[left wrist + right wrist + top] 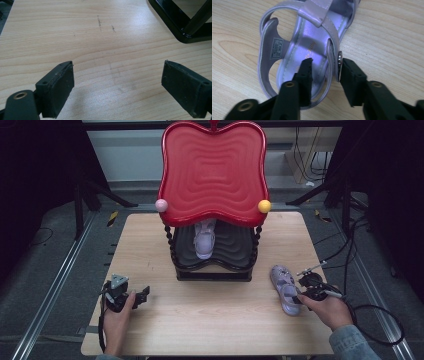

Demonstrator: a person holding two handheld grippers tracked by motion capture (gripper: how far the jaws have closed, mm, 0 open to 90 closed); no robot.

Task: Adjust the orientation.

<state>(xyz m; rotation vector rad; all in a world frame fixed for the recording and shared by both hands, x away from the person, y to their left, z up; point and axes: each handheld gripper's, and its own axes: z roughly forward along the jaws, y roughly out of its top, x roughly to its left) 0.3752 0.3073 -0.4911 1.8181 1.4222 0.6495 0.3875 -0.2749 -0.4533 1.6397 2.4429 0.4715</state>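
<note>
Right gripper (325, 66): jaws straddle the side wall of the sandal (294, 47), one jaw inside over the insole, the other outside by the metal stud (339, 58); whether the pads already press the strap cannot be told.
Sandal: lilac, flat on the table (210, 320), heel end at the fingers, toe pointing away.
Left gripper (117, 82): jaws wide apart, bare wood between them.
Second sandal (205, 240): on the black lower shelf (235, 255), well apart from both grippers.
</note>
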